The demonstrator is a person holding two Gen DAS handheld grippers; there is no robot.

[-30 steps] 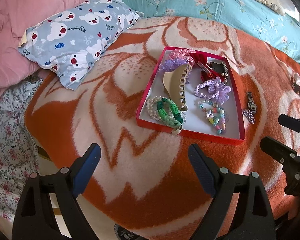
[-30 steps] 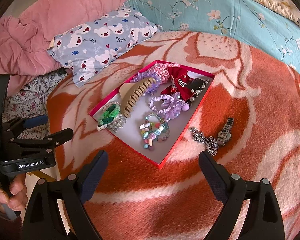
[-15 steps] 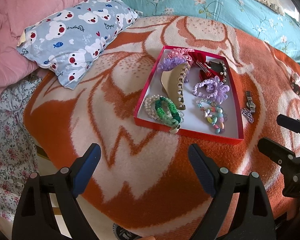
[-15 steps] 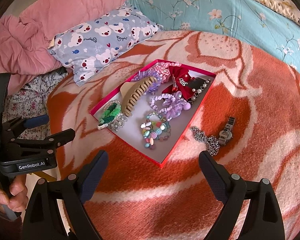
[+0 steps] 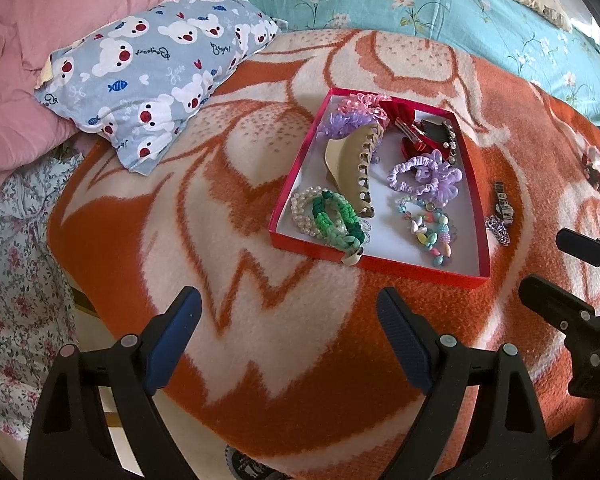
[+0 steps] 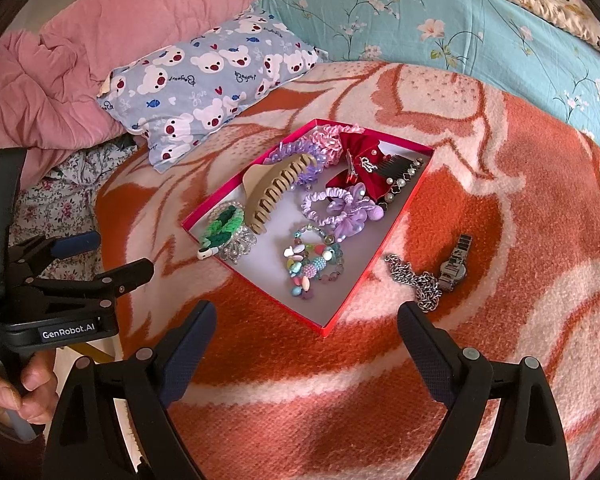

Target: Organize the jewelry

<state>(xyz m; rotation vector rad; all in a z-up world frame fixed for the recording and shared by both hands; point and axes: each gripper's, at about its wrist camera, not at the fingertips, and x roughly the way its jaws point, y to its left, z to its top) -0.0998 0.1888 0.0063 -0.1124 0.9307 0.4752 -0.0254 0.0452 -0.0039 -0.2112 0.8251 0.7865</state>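
Jewelry fills a red box [image 6: 396,222] lying on an orange and white blanket [image 6: 500,184]: a tan hair claw [image 6: 274,192], a green bracelet [image 6: 222,226], a purple scrunchie [image 6: 340,208] and a bead bracelet [image 6: 312,266] all sit inside. A watch [image 6: 454,266] and a chain [image 6: 414,282] lie on the blanket just beside the box. The left gripper [image 5: 288,334] and the right gripper [image 6: 306,340] both hover near the box, fingers spread wide, holding nothing.

Orange blanket [image 6: 480,208] under red tray [image 6: 362,300], watch [image 6: 454,266], pillow [image 6: 204,92].
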